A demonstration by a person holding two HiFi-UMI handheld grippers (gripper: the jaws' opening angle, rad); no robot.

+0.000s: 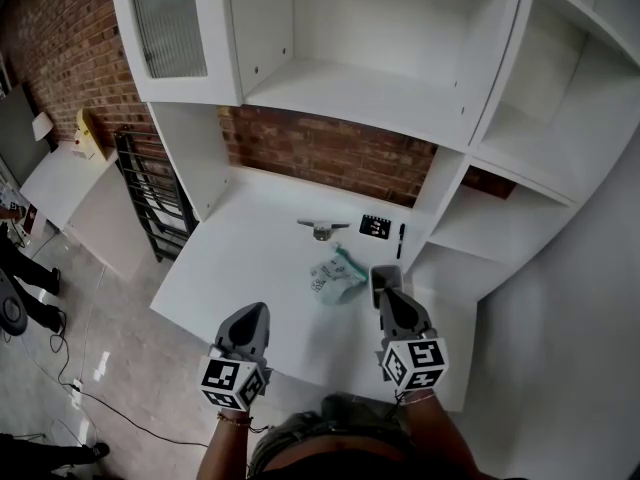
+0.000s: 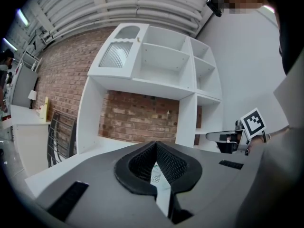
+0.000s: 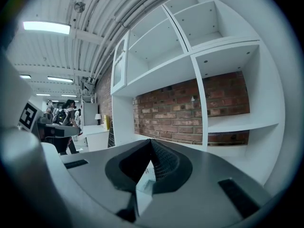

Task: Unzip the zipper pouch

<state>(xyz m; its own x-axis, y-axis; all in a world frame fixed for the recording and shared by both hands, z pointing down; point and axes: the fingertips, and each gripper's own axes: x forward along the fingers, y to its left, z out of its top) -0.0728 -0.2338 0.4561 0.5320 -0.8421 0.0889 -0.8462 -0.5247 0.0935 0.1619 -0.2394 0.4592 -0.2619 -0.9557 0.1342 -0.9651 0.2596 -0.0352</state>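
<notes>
The zipper pouch (image 1: 335, 274), pale teal and white with a small print, lies crumpled on the white desk (image 1: 250, 258). My right gripper (image 1: 384, 273) is shut and empty, its tip just right of the pouch. My left gripper (image 1: 256, 310) is shut and empty too, hovering near the desk's front edge, down-left of the pouch and apart from it. In the left gripper view a sliver of the pouch (image 2: 156, 176) shows through the slit below the closed jaws (image 2: 156, 143), and the right gripper (image 2: 227, 137) shows at the right. The right gripper view shows its jaws (image 3: 151, 140) closed, a teal bit of pouch (image 3: 145, 186) below them.
Behind the pouch lie a small metal part (image 1: 320, 229), a black marker card (image 1: 375, 225) and a black pen (image 1: 400, 240). White shelves (image 1: 370, 98) rise over the desk against a brick wall (image 1: 330, 153). A black rack (image 1: 150, 198) stands at the left.
</notes>
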